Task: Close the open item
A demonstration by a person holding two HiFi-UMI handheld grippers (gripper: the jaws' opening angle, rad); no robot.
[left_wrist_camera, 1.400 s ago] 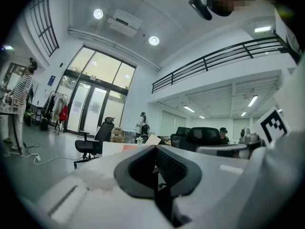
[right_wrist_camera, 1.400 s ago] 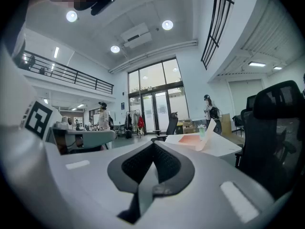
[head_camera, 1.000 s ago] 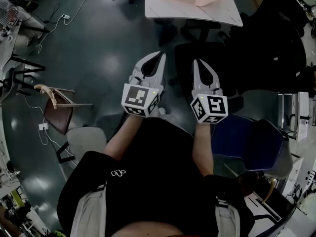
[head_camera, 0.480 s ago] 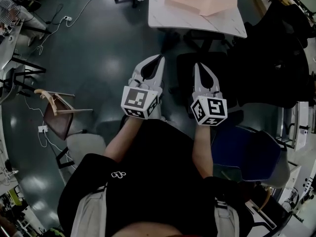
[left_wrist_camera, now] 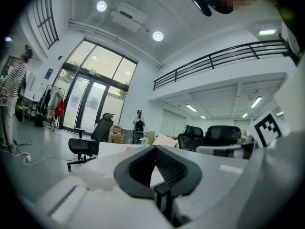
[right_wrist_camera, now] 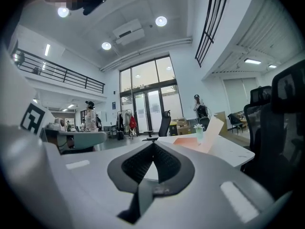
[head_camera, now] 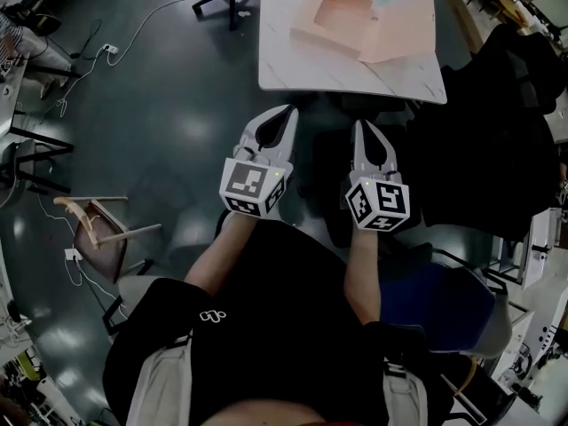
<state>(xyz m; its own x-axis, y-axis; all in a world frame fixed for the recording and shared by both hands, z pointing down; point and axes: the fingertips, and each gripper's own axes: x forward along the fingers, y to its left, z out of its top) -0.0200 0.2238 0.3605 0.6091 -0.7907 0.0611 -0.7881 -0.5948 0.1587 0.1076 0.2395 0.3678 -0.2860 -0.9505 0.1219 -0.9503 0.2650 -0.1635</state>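
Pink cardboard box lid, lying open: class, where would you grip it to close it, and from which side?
Probably the free right-hand edge of the pink cardboard lid, from the right in the head view: it hinges beside the pink tray and leans rightward.

– What's on the far table?
– A pink box, open, with its flap lying flat to the right.
– And the grippers?
– The left gripper and right gripper are side by side, just near of the table's edge. Both point at it with jaws together.
– Anything at the left?
– A wooden chair on the dark floor.
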